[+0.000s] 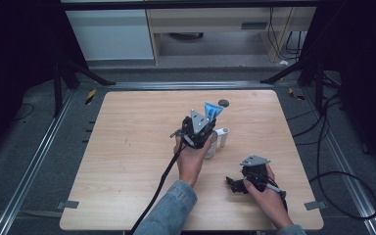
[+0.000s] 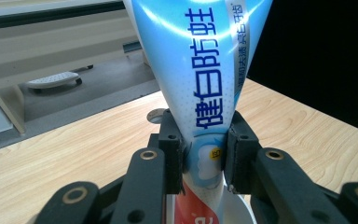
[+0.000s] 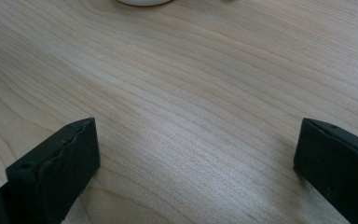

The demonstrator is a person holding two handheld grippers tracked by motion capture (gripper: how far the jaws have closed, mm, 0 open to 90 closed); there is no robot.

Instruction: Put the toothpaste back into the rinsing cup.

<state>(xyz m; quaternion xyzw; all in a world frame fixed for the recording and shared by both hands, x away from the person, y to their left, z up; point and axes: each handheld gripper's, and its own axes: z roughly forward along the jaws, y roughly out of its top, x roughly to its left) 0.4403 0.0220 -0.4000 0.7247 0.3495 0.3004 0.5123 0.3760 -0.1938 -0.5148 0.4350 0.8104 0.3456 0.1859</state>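
A blue and white toothpaste tube with blue printed characters stands upright between the jaws of my left gripper. The pads press on its lower part from both sides. Its bottom end sits over or inside a white cup with a handle; I cannot tell which. My right gripper rests low over the wooden table at the front right, jaws wide apart, with bare wood between them.
A dark round grommet is set in the table near its far edge, just behind the tube. The left gripper's cable trails back to the front edge. Metal rails and dark stands flank the table.
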